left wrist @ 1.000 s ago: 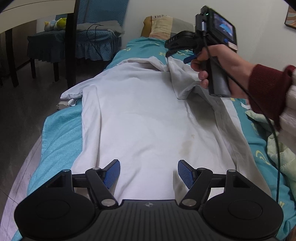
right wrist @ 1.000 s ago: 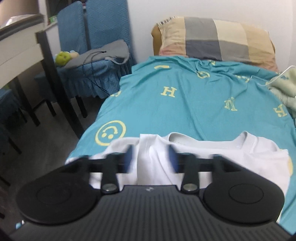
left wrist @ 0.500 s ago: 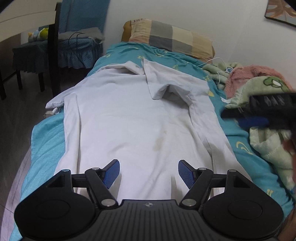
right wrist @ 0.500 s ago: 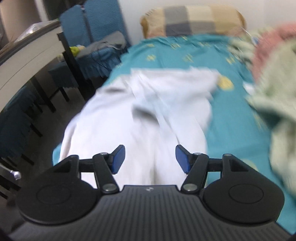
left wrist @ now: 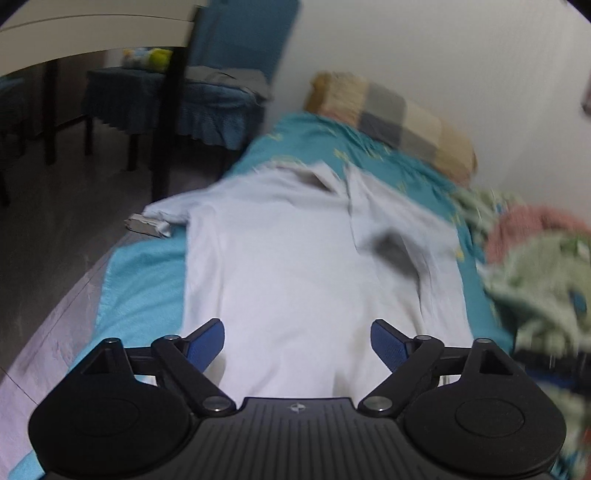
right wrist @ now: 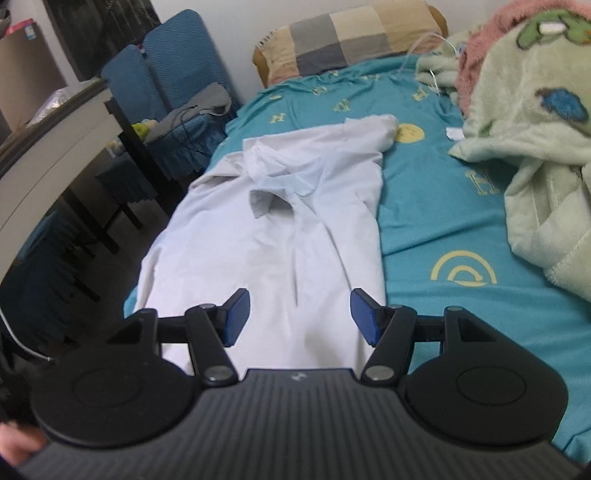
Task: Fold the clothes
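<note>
A white T-shirt [left wrist: 288,266] lies lengthwise on the teal bed sheet [left wrist: 144,273], collar at the far end. Its right sleeve is folded in over the chest [right wrist: 295,173]. My left gripper [left wrist: 297,345] is open and empty above the shirt's near hem. My right gripper [right wrist: 299,315] is open and empty above the near hem, over the shirt's right side [right wrist: 280,243]. The left wrist view is motion blurred.
A checked pillow [right wrist: 354,33] lies at the head of the bed. A green and pink fleece blanket [right wrist: 535,122] is heaped on the right. Blue-covered chairs [right wrist: 170,88] and a table [left wrist: 92,33] stand left of the bed. Dark floor [left wrist: 62,229] runs along the left edge.
The right gripper let go of the sleeve near the collar, opened and pulled back to the near hem. The sleeve now lies folded over the chest. The left gripper shifted a little.
</note>
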Demonstrator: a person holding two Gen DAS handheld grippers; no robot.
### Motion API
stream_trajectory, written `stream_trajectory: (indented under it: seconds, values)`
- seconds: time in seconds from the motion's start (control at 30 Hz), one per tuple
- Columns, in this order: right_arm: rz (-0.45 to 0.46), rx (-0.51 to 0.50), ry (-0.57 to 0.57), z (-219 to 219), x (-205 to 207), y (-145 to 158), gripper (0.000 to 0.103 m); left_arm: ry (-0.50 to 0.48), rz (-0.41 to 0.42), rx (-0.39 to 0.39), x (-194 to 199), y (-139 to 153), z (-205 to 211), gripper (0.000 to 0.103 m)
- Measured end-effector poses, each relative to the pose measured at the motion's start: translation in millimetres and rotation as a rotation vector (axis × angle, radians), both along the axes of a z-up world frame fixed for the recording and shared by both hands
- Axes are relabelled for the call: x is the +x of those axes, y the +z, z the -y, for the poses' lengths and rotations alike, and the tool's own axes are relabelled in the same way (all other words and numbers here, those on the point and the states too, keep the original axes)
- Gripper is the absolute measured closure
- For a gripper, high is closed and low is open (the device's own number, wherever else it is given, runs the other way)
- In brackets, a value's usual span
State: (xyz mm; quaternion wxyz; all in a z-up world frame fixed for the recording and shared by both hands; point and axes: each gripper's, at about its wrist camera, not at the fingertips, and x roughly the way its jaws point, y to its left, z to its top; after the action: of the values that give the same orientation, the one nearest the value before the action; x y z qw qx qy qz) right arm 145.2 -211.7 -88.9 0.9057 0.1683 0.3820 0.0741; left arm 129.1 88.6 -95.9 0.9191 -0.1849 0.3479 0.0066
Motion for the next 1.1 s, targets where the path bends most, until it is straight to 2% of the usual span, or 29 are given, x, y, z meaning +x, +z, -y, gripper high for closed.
stream_trajectory:
  seconds: [0.13,0.3,0.4,0.57,0.67,0.77,0.8,0.87,0.9,0.93,1.03,1.1]
  values:
    - [-0.016,0.019,0.017,2,9,-9,0.041,0.155,-0.043,-0.178,46,-8,-44,0.010]
    - [-0.054,0.033,0.025,1,23,-22,0.041,0.370,-0.116,-0.434,102,-52,-113,0.010]
    - [-0.071,0.055,0.032,1,31,-28,0.041,0.466,-0.115,-0.519,125,-76,-147,0.010]
    - [-0.085,0.074,0.056,-3,46,-34,0.041,0.488,-0.143,-0.601,169,-105,-176,0.010]
    - [-0.100,0.083,0.068,-6,56,-40,0.041,0.473,-0.154,-0.584,194,-119,-175,0.010]
    - [-0.128,0.095,0.065,-6,66,-48,0.041,0.482,-0.160,-0.537,214,-128,-172,0.016]
    - [-0.137,0.105,0.059,-5,68,-50,0.041,0.483,-0.153,-0.519,217,-127,-172,0.023]
    - [-0.145,0.129,0.044,-1,70,-51,0.041,0.486,-0.137,-0.481,225,-127,-171,0.045]
    - [-0.147,0.140,0.034,1,71,-52,0.041,0.487,-0.131,-0.452,228,-125,-170,0.069]
    - [-0.150,0.151,0.025,3,71,-52,0.041,0.485,-0.126,-0.390,230,-118,-168,0.089]
    - [-0.160,0.192,-0.002,9,72,-53,0.041,0.456,-0.064,-0.274,232,-93,-160,0.093]
    - [-0.159,0.216,-0.014,12,70,-51,0.041,0.400,-0.032,-0.136,236,-66,-146,0.095]
